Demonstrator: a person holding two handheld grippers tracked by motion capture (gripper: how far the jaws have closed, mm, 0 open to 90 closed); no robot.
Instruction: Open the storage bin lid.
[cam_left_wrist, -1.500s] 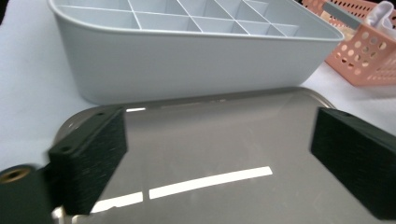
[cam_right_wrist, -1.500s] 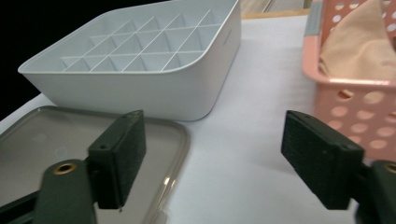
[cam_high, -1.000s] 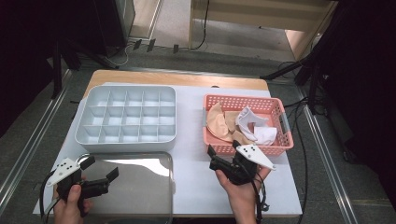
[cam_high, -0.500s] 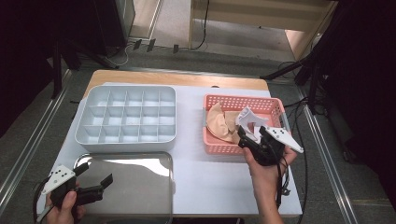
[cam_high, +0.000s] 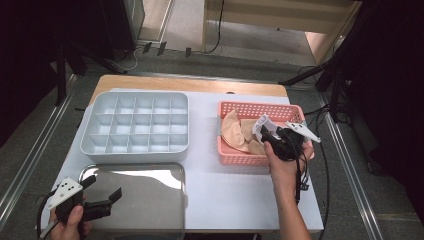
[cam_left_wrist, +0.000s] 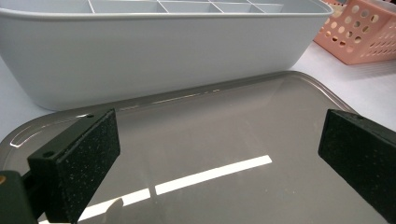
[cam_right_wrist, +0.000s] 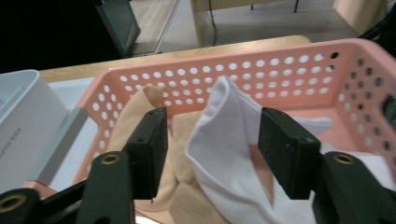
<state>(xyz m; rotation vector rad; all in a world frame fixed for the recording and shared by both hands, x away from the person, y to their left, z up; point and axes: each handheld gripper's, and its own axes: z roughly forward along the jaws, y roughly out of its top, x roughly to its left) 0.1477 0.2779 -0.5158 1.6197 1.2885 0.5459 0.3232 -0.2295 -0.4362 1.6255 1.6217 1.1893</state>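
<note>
now, from the left: the left gripper (cam_high: 100, 197) hangs idle over the near-left corner of the steel tray (cam_high: 150, 220), its jaws spread wide with nothing between them; in the left gripper view the black, grainy pads (cam_left_wrist: 91, 158) frame bare metal. that tray is shallow and mirror-smooth, with rounded corners. just behind it sits the grey divided box (cam_high: 136, 122), hard matte plastic cut into a grid of small square cells.

further right stands the pink basket (cam_high: 250, 159), rigid plastic with rows of round holes in its walls. it holds soft cloth: a tan sock (cam_right_wrist: 135, 121) lying limp, and a white sock (cam_right_wrist: 229, 135) bunched up into a peak beside it. the right gripper (cam_right_wrist: 212, 149) is in the basket, jaws half open and just now closing, astride that white peak; the pads do not seem to press the fabric yet.

the step in hand looks like the pick of the white sock. the next move calls for the jaws to finish closing on the raised fold, low enough to take a good pinch, then a straight lift so the thin knit comes clear of the tan sock without dragging it along.
</note>
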